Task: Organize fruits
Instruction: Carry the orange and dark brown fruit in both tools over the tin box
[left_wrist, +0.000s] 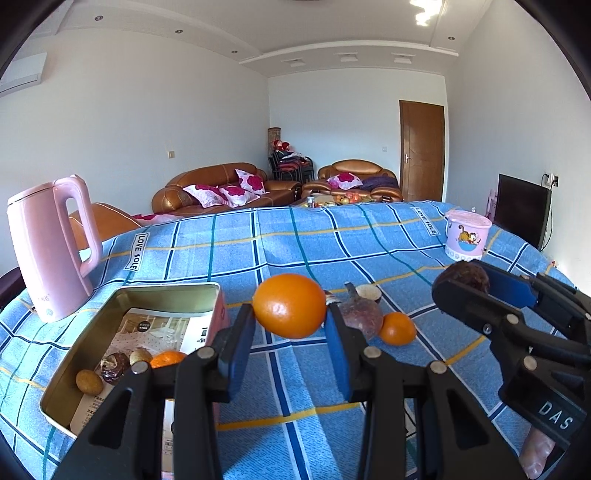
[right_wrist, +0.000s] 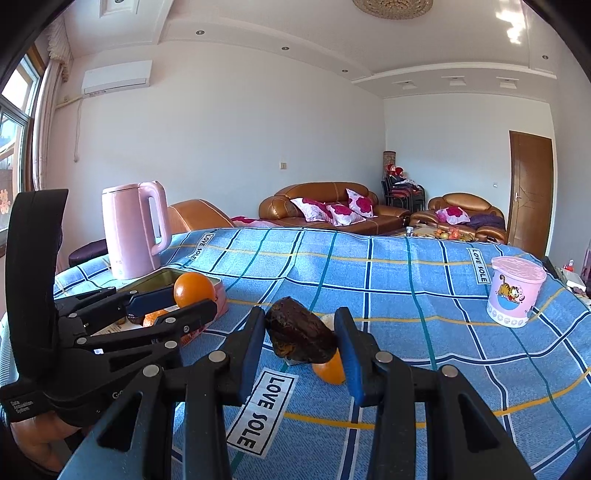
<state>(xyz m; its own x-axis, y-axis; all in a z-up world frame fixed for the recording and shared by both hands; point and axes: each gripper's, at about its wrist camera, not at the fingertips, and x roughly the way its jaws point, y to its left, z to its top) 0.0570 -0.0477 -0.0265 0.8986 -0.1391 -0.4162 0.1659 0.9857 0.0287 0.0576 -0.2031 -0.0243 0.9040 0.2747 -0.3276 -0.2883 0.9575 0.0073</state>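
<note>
Both grippers hold fruit above a blue checked cloth.

The left gripper (left_wrist: 290, 321) clamps an orange (left_wrist: 289, 305) at frame centre, just right of the metal tin (left_wrist: 74, 363). The right gripper (right_wrist: 301, 334) pinches a dark wrinkled fruit (right_wrist: 301, 334) (its kind is hard to tell). In the left view, the tin at lower left holds a paper sheet, two yellowish fruits, a dark one and a small orange piece (left_wrist: 167, 359). Behind the held orange lie a purplish fruit (left_wrist: 360, 317), a smaller orange (left_wrist: 397, 328) and a pale cup-like piece, partly hidden. The right view shows the left gripper's orange over the tin's edge, with a window and air conditioner at upper left. A pink kettle (left_wrist: 51, 247) stands behind the tin; a pink lidded tub (right_wrist: 515, 295) sits at right. Beyond the tablecloth (left_wrist: 295, 243) are brown sofas and a wooden door.
</note>
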